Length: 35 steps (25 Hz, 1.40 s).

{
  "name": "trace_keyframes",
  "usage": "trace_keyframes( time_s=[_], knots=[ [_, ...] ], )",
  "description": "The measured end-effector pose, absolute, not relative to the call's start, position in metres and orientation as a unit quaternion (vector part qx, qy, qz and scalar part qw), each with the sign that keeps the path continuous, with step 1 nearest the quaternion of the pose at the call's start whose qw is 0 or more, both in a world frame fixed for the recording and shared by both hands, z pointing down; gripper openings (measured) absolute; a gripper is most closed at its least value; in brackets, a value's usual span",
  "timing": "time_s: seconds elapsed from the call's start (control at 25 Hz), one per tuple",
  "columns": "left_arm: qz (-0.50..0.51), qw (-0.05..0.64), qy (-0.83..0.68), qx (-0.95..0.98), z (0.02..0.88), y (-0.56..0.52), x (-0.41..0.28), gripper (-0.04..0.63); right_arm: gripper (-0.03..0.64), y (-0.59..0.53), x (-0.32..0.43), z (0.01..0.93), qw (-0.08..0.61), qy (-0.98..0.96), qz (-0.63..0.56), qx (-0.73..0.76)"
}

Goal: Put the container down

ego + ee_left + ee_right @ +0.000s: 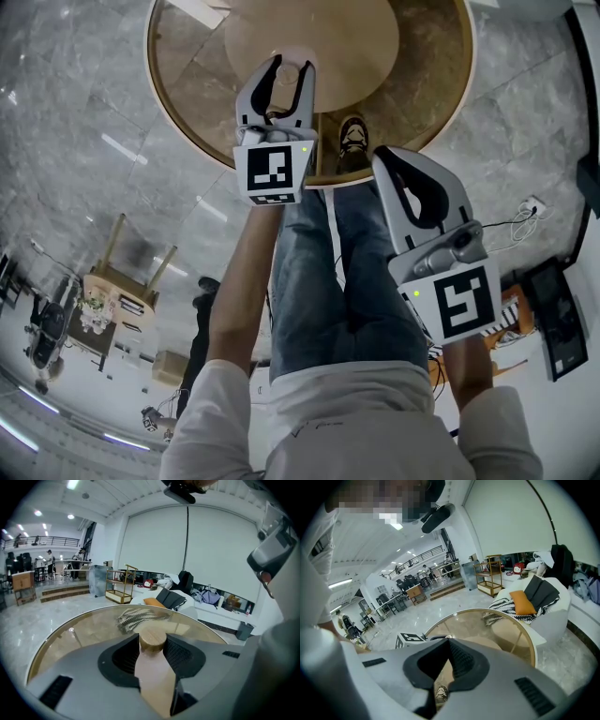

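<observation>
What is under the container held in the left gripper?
The round glass table lies below the container, with a tan disc visible through the glass. Fingers of the left gripper cover the container's bottom, so contact with the glass cannot be told.

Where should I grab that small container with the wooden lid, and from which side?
By its long body, from the sides, as the left gripper holds it now: the container lies lengthwise between the jaws, wooden lid at the tips, so that grip looks steady.

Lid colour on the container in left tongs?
Light wood-tan lid; left gripper view shows it best.
</observation>
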<state>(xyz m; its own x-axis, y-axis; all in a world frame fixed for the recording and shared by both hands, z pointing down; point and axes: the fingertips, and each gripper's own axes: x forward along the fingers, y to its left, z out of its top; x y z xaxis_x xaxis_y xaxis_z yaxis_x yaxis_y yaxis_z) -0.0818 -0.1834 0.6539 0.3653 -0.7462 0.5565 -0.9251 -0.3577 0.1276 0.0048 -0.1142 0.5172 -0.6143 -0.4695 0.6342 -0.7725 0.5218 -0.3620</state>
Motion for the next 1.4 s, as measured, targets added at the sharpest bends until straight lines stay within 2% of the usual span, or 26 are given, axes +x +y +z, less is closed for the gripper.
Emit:
trace_keyframes(
  time_s=[1.4],
  knots=[
    [0.208,0.234,-0.529,0.788,0.635,-0.171,-0.085,0.170,0.014,-0.103,0.010,0.492,0.238,-0.852,0.289,0.365]
  ],
)
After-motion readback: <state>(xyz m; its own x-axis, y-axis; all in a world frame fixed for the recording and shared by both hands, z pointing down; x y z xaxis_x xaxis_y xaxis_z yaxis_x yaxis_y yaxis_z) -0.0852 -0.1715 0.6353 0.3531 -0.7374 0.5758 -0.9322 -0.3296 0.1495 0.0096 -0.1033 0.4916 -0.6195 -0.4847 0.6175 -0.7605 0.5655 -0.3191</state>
